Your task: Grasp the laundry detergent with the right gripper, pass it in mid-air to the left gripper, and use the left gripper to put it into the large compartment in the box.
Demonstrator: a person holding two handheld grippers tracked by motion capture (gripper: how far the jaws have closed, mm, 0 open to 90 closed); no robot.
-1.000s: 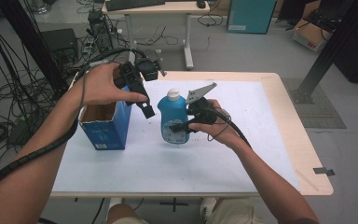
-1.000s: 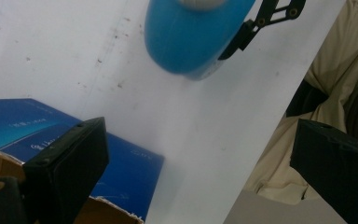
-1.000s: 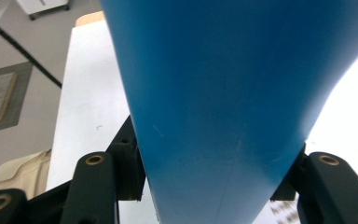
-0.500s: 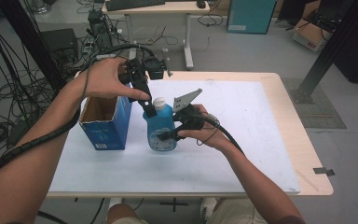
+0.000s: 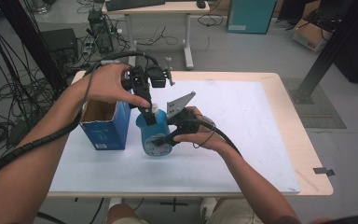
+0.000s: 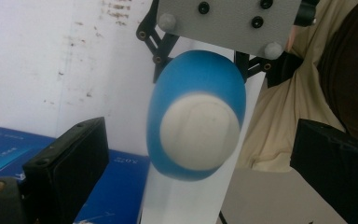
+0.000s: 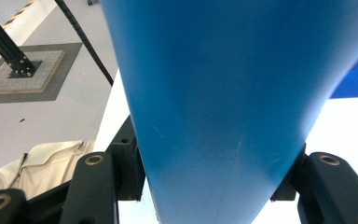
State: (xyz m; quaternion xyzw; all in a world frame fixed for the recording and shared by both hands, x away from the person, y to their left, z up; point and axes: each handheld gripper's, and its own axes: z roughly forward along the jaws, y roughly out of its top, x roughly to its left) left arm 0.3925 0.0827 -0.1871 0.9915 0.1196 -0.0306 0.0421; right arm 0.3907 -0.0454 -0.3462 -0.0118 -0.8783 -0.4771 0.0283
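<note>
A blue plastic bottle [image 5: 150, 136] with a white cap [image 5: 154, 108] stands near the table's middle, just right of an open blue carton [image 5: 103, 127]. My right gripper [image 5: 162, 139] is shut on the bottle's body from the right; in the right gripper view both jaws press the blue wall [image 7: 214, 93]. My left gripper [image 5: 148, 113] comes down from above at the cap. In the left gripper view its jaws stand wide apart on either side of the cap [image 6: 199, 135], clear of it. I cannot tell whether the bottle's base rests on the table.
A white mat [image 5: 242, 121] covers the wooden table [image 5: 307, 154], with free room on the right half. The carton's top is open. The right gripper's grey plate [image 5: 179, 103] sticks up beside the bottle. Cables and a desk lie beyond the far edge.
The right gripper has carried the bottle left, close to the carton. The left gripper has come down from above the carton to the bottle's cap.
</note>
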